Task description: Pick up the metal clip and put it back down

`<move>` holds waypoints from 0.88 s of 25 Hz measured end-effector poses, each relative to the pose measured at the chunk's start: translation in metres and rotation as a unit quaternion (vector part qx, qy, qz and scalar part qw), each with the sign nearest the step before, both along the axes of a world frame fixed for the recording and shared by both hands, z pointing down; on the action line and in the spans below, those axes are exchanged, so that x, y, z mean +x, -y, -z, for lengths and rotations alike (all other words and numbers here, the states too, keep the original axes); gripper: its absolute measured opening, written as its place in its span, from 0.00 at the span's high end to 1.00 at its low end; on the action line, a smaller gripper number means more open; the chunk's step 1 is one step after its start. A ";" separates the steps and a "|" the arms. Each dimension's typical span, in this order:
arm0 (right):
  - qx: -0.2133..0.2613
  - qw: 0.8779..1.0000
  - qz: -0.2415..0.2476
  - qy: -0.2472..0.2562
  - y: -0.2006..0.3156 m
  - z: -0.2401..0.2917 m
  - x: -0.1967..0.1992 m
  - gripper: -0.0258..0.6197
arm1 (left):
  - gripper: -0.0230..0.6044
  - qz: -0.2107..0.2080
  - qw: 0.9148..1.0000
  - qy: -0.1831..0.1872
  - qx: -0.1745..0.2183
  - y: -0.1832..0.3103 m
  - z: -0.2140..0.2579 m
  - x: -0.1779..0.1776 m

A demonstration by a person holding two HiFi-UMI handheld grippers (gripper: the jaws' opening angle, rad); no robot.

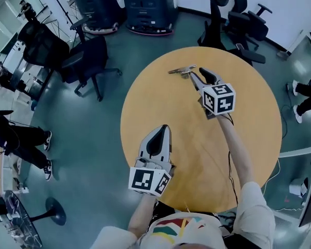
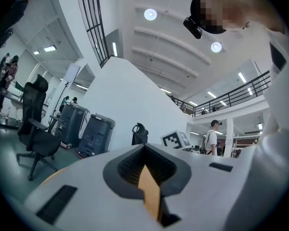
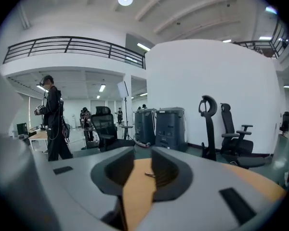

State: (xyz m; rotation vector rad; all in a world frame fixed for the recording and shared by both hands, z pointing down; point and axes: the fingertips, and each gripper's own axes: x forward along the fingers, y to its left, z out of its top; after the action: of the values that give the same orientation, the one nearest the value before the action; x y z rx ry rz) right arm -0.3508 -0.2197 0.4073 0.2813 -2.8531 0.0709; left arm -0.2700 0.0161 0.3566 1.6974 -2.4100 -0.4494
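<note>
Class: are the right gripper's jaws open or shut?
Open. The right gripper view shows a strip of table between the jaws of the right gripper, with the end of the metal clip there.

You're in a big open lab hall: your round wooden table (image 1: 160, 102) stands on a teal floor, with black office chairs (image 1: 85, 61) at upper left and grey equipment cabinets (image 1: 147, 7) at top centre. In the right gripper view, a railed mezzanine (image 3: 72, 47) crosses the upper left.
</note>
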 end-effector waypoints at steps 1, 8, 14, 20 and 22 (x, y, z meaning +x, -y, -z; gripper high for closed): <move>0.005 1.000 -0.001 0.014 -0.010 0.017 0.022 0.87 | 0.89 -0.007 1.000 0.006 0.007 0.002 0.013 0.009; 0.000 0.993 -0.022 0.117 -0.092 0.117 0.176 0.93 | 0.89 -0.070 0.996 0.040 0.040 0.009 0.076 0.080; 0.030 0.986 -0.069 0.148 -0.156 0.142 0.294 0.93 | 0.89 -0.125 0.991 0.038 0.023 0.016 0.078 0.144; 0.017 0.987 -0.105 0.123 -0.190 0.108 0.356 0.93 | 0.89 -0.183 0.982 0.052 0.007 0.028 0.079 0.199; 0.006 0.987 -0.115 0.110 -0.189 0.097 0.365 0.93 | 0.89 -0.195 0.979 0.062 0.004 0.031 0.078 0.211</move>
State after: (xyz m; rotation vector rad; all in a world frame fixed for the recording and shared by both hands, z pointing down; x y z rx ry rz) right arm 0.0142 -0.0312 0.3102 0.6413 -3.0256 0.1388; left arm -0.0592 -0.0147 0.2781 2.1918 -2.0720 -0.3010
